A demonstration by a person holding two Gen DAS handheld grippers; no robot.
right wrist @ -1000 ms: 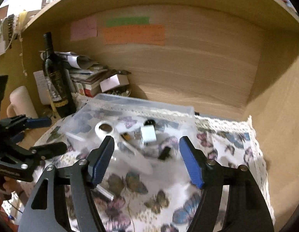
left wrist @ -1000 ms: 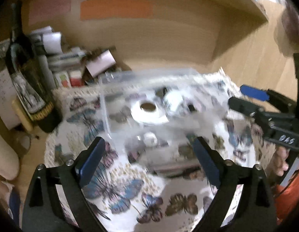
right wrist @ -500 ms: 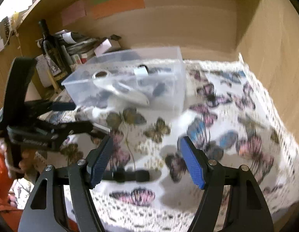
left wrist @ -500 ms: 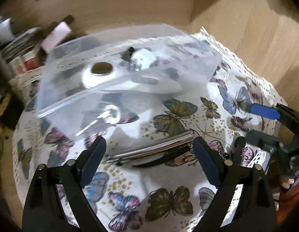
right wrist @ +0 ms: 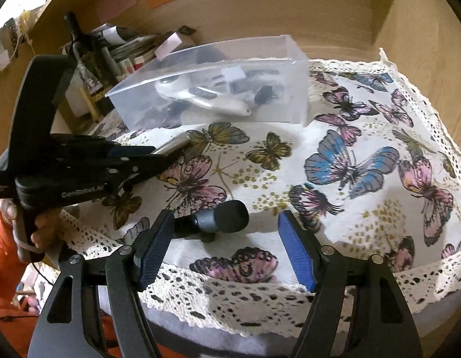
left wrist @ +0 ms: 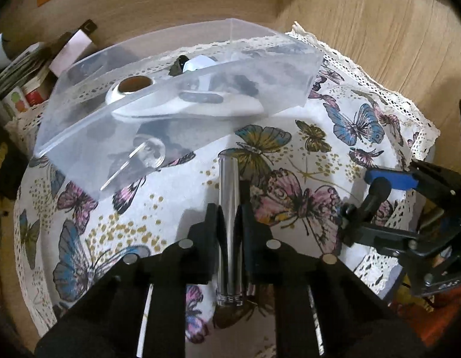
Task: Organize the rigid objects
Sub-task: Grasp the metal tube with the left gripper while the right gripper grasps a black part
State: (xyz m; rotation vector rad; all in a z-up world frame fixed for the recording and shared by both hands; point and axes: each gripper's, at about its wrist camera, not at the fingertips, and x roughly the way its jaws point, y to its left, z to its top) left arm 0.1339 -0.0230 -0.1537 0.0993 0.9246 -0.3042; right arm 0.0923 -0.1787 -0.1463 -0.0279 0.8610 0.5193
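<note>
Two grabs underway: left gripper [left wrist: 229,208] clamped on metal tube [left wrist: 229,197], right gripper [right wrist: 226,246] open around black mic [right wrist: 218,219]; next: lift tube into clear bin [left wrist: 81,137] far left

A slim shiny silver metal tube [left wrist: 229,208] is clamped between the jaws of the left gripper [left wrist: 229,217] (above the butterfly-printed cloth [left wrist: 290,149]), near a clear plastic box [left wrist: 111,137].

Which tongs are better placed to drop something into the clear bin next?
Left: the left tongs are already shut on the silver tube, pointing toward the clear bin. The right tongs are open, holding nothing.
</note>
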